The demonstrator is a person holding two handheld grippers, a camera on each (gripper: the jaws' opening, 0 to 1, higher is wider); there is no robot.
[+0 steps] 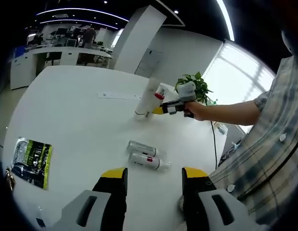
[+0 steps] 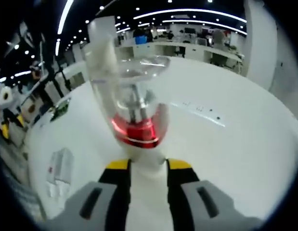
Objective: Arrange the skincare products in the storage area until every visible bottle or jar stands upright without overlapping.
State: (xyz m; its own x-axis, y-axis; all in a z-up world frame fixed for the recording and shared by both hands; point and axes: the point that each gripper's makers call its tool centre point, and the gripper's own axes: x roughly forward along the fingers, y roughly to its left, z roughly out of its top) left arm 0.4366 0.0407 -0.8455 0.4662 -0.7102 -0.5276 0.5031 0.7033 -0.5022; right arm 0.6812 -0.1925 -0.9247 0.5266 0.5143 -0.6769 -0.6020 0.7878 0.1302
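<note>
Bench (image 1: pixel 81 120): smooth matt white top. Bottle (image 2: pixel 134 110): clear glossy plastic cap showing a shiny red collar. Packet (image 1: pixel 32 161): glossy foil, catching light. Fingers (image 1: pixel 115 185): matt black, yellow tips.

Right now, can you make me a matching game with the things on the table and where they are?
Things:
1. tall tube
2. two bottles
3. green packet
4. plant

Places or states:
A. lying flat at the table's left edge
B. held by the right gripper
C. behind the person's hand
D. lying side by side mid-table

Pairs: 1-B, 2-D, 3-A, 4-C
</note>
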